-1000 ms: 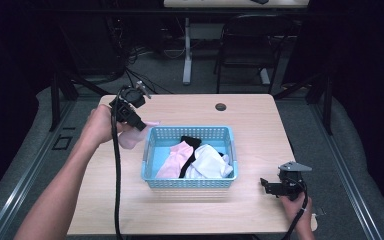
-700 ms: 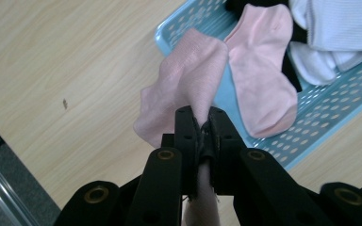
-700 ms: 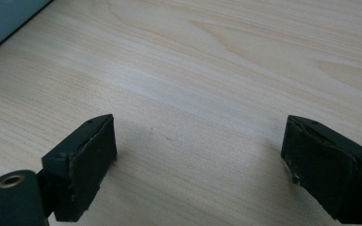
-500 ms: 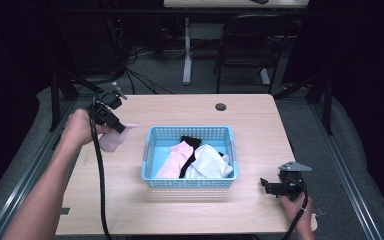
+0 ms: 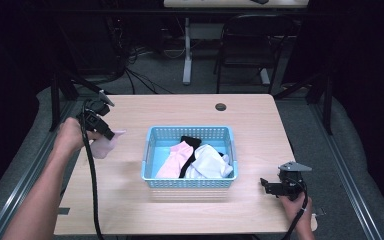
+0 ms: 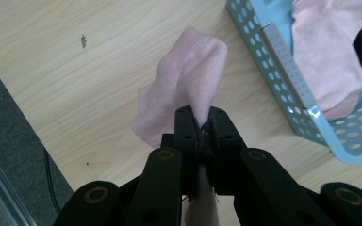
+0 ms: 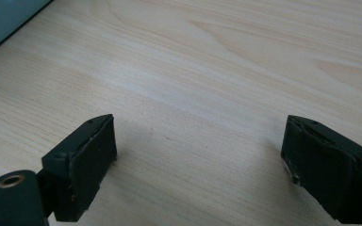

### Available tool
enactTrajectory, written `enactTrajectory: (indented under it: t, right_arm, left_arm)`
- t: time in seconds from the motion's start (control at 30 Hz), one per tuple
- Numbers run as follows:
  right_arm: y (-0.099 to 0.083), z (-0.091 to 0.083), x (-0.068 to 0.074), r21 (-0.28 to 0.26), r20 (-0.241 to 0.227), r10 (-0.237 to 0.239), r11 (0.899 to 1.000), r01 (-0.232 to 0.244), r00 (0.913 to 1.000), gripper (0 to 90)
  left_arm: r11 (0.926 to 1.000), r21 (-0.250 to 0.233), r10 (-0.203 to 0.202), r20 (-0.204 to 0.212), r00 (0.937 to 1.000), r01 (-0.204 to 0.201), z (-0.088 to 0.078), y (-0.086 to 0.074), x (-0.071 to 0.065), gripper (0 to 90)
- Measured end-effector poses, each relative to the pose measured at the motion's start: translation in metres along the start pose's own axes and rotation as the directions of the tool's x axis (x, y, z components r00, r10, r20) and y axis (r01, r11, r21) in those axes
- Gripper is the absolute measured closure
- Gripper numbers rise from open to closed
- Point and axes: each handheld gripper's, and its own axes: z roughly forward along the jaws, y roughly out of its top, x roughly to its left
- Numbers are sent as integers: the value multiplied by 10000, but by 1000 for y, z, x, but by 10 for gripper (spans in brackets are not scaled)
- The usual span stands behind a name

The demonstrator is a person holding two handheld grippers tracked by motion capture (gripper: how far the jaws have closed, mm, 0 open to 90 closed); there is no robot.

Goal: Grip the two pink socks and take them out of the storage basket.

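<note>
Left gripper (image 6: 201, 123) pinches a pink sock (image 6: 188, 80) over the table, frame left of the basket (image 5: 150, 150); setting it down likely follows. Right gripper (image 7: 198, 165) rests spread.

Light falls from overhead onto the bench (image 5: 190, 112), which shows bright and evenly lit in the high view, while the room behind and beside it sinks into near black. That view is soft, with fine detail smeared. Beneath the left hand-held gripper (image 5: 108, 134) lies a faint shadow. In the left gripper view the near black jaws are blurred; the pink cloth (image 6: 188, 80) ahead is sharper. In the right gripper view, soft shadows spread beside the right hand-held gripper (image 7: 198, 155).
</note>
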Motion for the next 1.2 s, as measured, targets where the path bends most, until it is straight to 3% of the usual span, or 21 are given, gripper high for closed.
enactTrajectory:
  t: [0.73,1.0,1.2]
  right_arm:
    - [0,0,0,-8,-22,11,10000,-11,10000,104]
    - [0,0,0,21,-16,-20,10000,20,10000,103]
    - [0,0,0,37,-7,-11,10000,11,10000,105]
  left_arm:
    - [9966,324,-765,412,9962,752,59,-15,19,831]
    - [9951,308,-943,244,9952,935,75,-19,26,830]
    - [9900,215,-1398,339,9896,1391,88,-22,35,811]
